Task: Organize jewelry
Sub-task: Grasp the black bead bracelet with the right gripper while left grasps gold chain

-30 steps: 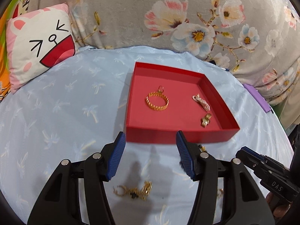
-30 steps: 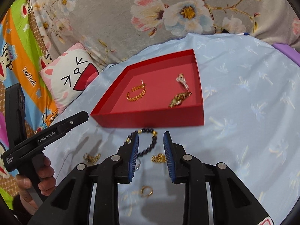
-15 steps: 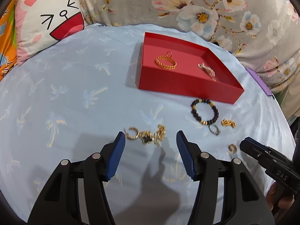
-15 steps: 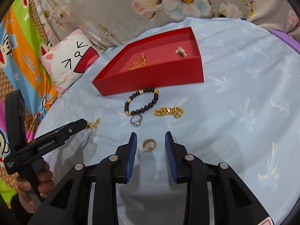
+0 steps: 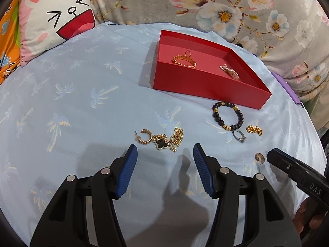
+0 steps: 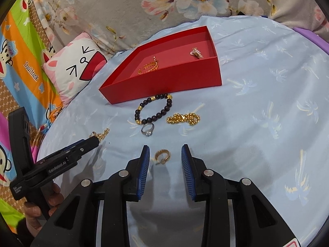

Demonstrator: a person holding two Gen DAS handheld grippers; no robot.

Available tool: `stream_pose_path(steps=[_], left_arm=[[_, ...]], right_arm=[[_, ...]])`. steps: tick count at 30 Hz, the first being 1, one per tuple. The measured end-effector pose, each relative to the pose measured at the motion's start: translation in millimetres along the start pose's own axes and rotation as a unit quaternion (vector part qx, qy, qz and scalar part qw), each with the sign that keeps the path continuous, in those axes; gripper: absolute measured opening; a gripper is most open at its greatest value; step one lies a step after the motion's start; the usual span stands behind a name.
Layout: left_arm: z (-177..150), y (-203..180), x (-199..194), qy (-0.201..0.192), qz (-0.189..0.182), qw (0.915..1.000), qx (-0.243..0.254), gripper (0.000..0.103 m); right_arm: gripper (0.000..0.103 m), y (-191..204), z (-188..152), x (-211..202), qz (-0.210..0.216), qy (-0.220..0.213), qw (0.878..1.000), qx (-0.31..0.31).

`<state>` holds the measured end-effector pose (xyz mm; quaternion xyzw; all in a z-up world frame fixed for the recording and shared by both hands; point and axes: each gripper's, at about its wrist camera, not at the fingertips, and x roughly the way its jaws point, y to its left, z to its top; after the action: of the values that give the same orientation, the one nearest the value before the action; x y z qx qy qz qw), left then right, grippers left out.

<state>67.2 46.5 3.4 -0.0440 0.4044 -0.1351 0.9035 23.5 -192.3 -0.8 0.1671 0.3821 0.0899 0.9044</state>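
Right gripper [image 6: 164,160] jaws are standing apart, having just been widening, with a small gold hoop earring [image 6: 162,156] lying between the tips on the blue palm-print sheet [image 6: 267,103], pads not pressing it, nothing grasped. Left gripper [image 5: 164,156] jaws are sitting wide and released, empty, tips just short of a gold chain with a black clover pendant [image 5: 166,142] and a second gold hoop earring [image 5: 144,136] touching it on its left. Further out, a silver ring [image 6: 148,130] is lying just below a dark bead bracelet [image 6: 153,109], and a gold bead chain [image 6: 183,119] is resting beside them to the right. The bracelet is sitting right against the front wall of the red box [image 6: 164,82], which is holding a gold chain bracelet [image 5: 184,60] and a pearl piece [image 5: 228,71]. A cat-face cushion [image 5: 57,20] is lying at the sheet's far left, floral blanket [image 5: 226,4] behind.
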Motion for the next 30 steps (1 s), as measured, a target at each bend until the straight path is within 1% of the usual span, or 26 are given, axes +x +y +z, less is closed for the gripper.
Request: stream_pose_path(steps=[6, 11, 15, 18, 20, 22, 27, 30], left_arm=[[0.6, -1.8, -0.9, -0.006, 0.004, 1.0000, 0.006, 0.054], [0.6, -0.2, -5.1, -0.011, 0.006, 0.9999, 0.008, 0.054], [1.4, 2.6, -6.8, -0.012, 0.001, 0.9999, 0.007, 0.054], [1.0, 3.2, -5.9, -0.009, -0.002, 0.9999, 0.010, 0.054], [0.4, 3.2, -4.8, -0.007, -0.003, 0.9999, 0.010, 0.054], [0.4, 2.7, -3.0, -0.004, -0.004, 1.0000, 0.007, 0.054], [1.1, -4.0, 2.2, 0.002, -0.014, 0.9999, 0.006, 0.052], [1.3, -11.2, 6.5, 0.007, -0.020, 0.9997, 0.012, 0.045]], right_arm=[[0.032, 13.4, 33.7, 13.7, -0.020, -0.007, 0.999, -0.031], [0.032, 10.6, 52.0, 39.3, -0.026, 0.015, 0.999, -0.017], [0.032, 16.1, 61.3, 57.6, -0.055, 0.025, 0.998, -0.036], [0.032, 16.0, 62.2, 70.1, -0.059, 0.037, 0.997, -0.039], [0.027, 17.0, 61.4, 71.3, -0.067, 0.032, 0.996, -0.047], [0.008, 17.9, 60.8, 72.6, -0.074, 0.034, 0.995, -0.055], [0.007, 10.3, 55.4, 62.0, -0.065, 0.027, 0.997, -0.045], [0.007, 3.1, 50.8, 54.6, -0.060, 0.022, 0.997, -0.032]])
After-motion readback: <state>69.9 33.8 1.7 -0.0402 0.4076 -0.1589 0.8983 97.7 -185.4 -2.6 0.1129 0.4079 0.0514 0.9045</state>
